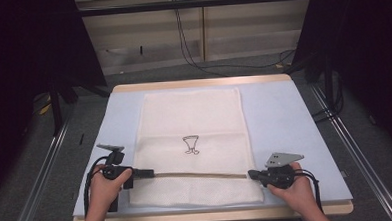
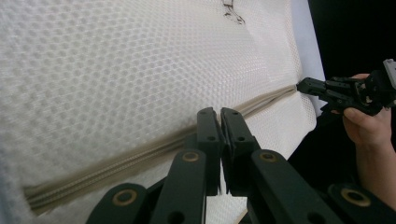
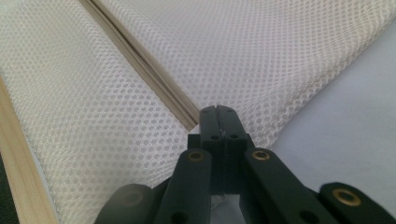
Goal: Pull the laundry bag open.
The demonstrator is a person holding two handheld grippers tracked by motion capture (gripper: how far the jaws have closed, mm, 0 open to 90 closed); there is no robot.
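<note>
A white mesh bag [image 1: 192, 120] lies flat on the table, with a small black drawing [image 1: 190, 144] at its middle. A beige zipper [image 1: 202, 175] runs across its near part. My left gripper [image 1: 149, 173] is shut on the zipper [image 2: 116, 165] close to the bag's left edge; its jaws [image 2: 220, 112] press together on the zipper line and hide what is between them. My right gripper [image 1: 251, 174] is shut at the zipper's right end [image 3: 140, 60], pinching the bag's edge [image 3: 217, 109]. In the left gripper view that right gripper [image 2: 301, 86] touches the far end of the zipper.
The bag rests on a pale blue mat [image 1: 284, 116] over a wooden tabletop whose near edge [image 3: 18, 172] runs close to the bag. Dark curtains and metal rails flank the table. Cables trail on the floor behind it.
</note>
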